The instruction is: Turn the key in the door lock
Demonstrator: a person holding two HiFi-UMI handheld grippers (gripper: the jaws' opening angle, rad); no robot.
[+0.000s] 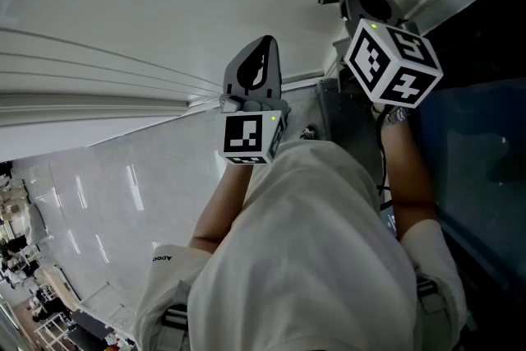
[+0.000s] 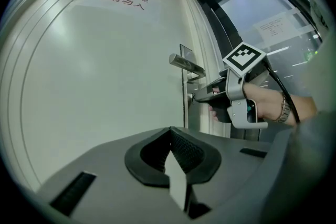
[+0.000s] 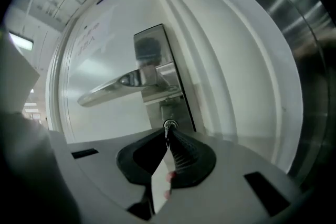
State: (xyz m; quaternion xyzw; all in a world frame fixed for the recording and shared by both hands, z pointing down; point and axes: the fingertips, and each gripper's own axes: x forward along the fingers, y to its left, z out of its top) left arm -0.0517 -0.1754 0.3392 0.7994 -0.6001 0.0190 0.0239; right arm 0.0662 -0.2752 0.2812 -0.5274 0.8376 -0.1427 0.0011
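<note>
- The right gripper (image 3: pixel 169 136) points almost level at a white door (image 3: pixel 100 113). Its jaws are pinched on a small key (image 3: pixel 168 131).
- The key sits in the lock cylinder (image 3: pixel 169 124), at the foot of a metal plate (image 3: pixel 149 50) and just below the lever handle (image 3: pixel 118 84).
- The left gripper (image 2: pixel 170 139) is held away from the door, well apart from the lock. Its jaws are pressed together with nothing between them.
- A person's hand (image 2: pixel 270 105) grasps the right gripper's handle, seen from the side in the left gripper view.
- The turn looks to be in hand, but how far round the key stands cannot be told.
- Slip risk: only the jaw tips hold the thin key, so a stiff lock could let the pads twist round it and the gripper would roll without the key.
- Bending risk: if the roll is not in line with the cylinder, the key gets levered sideways and may jam or bend.
- Pull-out risk: drawing back while twisting could ease the key partway out, and the lock would then refuse to turn.
- The handle sits close above, so a wide roll could knock the gripper against it.
</note>
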